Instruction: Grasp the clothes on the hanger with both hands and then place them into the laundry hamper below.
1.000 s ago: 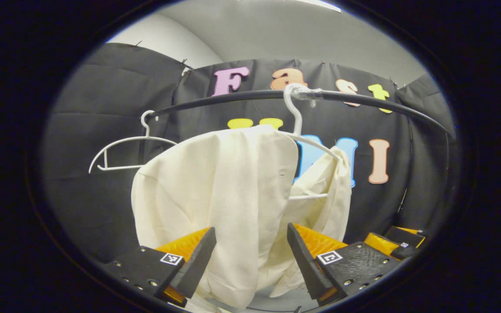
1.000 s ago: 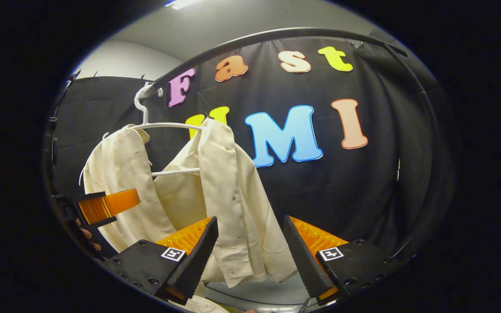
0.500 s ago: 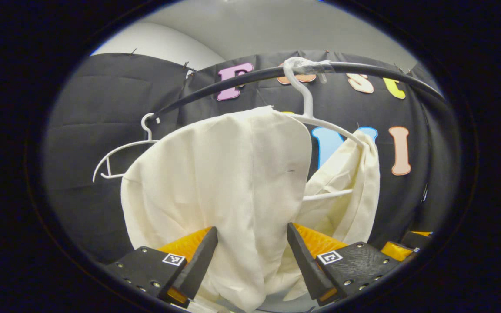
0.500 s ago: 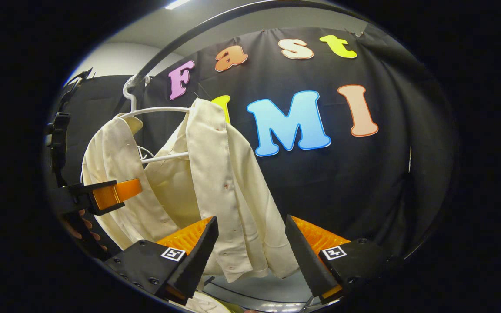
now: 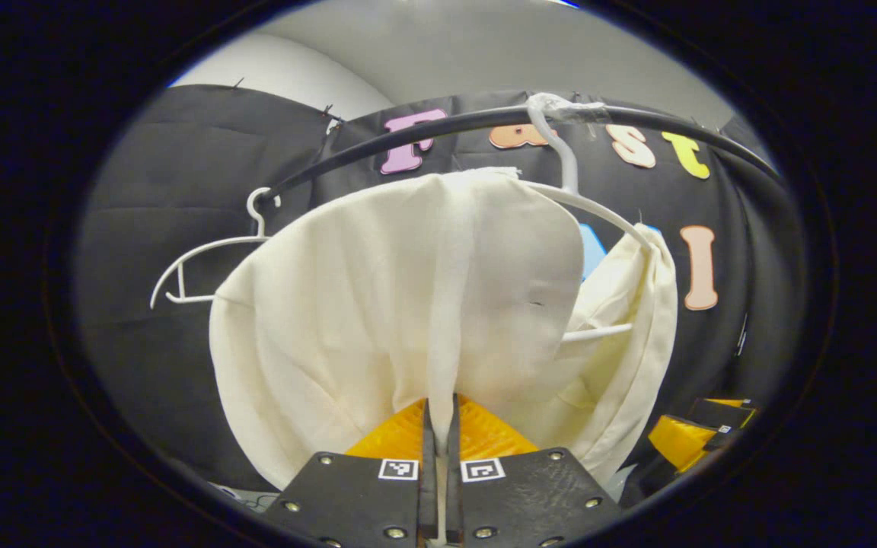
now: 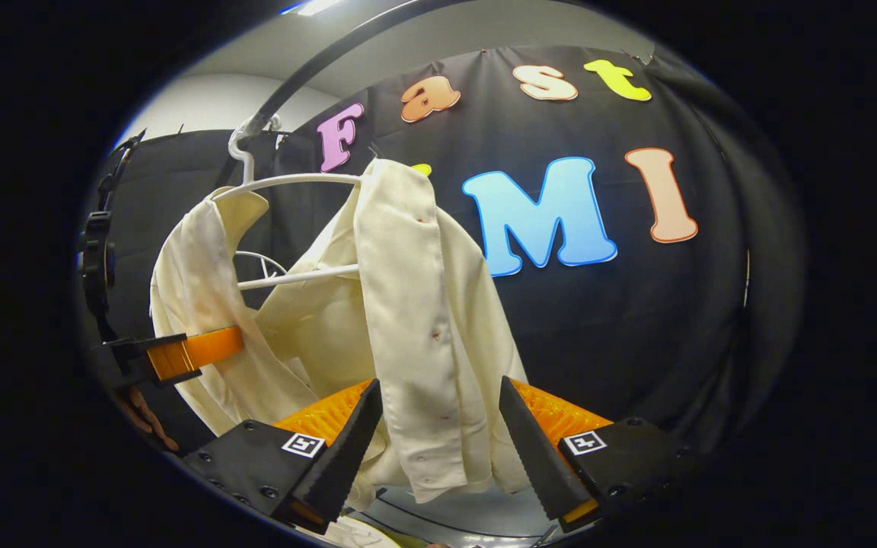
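**Left tool pinches shirt, right tool wide around its front edge**

In the left gripper view, the left tool (image 5: 439,426) is closed tight on a fold of the cream shirt (image 5: 408,289), both fingers pressing the cloth. The shirt hangs on a white hanger (image 5: 598,217) hooked over a black rail (image 5: 377,148); a bare hanger (image 5: 202,262) hangs further left. In the right gripper view, the right tool (image 6: 438,434) stands wide, the shirt's buttoned front strip (image 6: 416,320) hanging between its fingers, untouched as far as shows. No label text is legible.
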`<control>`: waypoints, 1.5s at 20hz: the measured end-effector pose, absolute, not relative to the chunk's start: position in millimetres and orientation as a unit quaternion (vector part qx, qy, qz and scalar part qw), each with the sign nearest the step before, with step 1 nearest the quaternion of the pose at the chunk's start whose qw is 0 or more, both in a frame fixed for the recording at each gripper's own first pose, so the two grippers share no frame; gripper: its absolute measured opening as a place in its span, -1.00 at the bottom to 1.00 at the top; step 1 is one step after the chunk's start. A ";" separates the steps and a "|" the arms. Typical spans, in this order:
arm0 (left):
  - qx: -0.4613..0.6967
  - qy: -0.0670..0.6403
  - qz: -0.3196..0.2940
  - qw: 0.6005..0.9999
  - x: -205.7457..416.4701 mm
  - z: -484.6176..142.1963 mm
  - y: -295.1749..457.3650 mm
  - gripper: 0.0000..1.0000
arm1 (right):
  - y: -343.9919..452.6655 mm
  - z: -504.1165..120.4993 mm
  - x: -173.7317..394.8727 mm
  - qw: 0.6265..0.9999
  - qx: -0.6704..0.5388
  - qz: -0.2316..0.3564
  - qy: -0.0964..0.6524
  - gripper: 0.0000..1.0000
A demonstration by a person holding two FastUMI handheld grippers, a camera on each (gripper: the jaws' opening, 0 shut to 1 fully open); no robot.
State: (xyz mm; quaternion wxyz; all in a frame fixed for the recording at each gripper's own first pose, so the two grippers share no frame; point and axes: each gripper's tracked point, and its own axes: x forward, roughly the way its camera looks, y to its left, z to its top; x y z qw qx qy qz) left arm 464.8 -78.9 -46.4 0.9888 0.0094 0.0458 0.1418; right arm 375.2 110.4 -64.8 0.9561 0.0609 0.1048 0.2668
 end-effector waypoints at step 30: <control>0.006 -0.019 0.083 0.996 404.3 4.3 -105.2 -1.00 | 108.9 -46.3 443.4 0.970 0.117 0.200 0.072 -0.98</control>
